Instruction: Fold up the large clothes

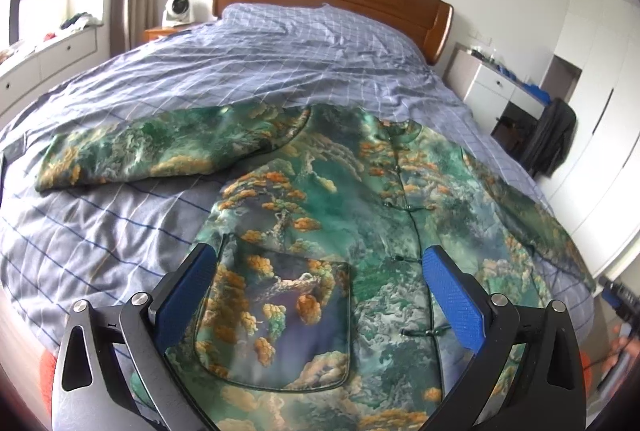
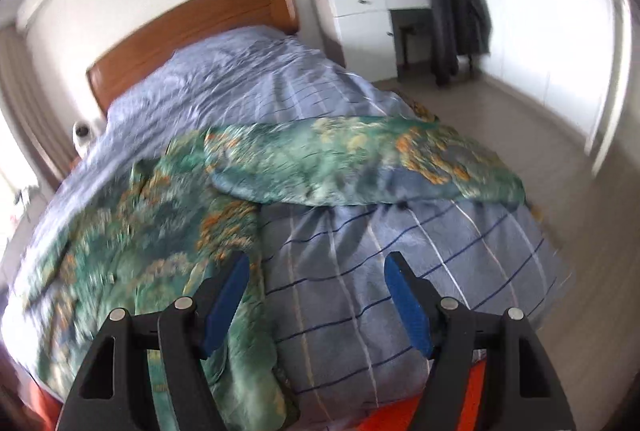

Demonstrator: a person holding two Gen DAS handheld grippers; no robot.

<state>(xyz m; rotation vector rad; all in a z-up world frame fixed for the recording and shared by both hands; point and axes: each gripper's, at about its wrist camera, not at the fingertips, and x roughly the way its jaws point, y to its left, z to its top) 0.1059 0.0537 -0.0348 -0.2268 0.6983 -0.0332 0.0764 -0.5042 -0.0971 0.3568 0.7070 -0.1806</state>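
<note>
My left gripper (image 1: 320,295) hovered, fingers apart, above the jacket (image 1: 340,215) spread on the bed (image 1: 280,59); its near hem was cut off. My right gripper (image 2: 316,303), fingers apart, held nothing; that view was blurred.

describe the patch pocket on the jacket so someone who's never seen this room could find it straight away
Start at the bed with the blue checked cover; a green jacket printed with orange trees lies spread across its near end. The pocket sits on the jacket's front, left of the knot-button row, between the open left gripper fingers. Its dark piped, rounded edge sets it apart from the surrounding fabric.
</note>
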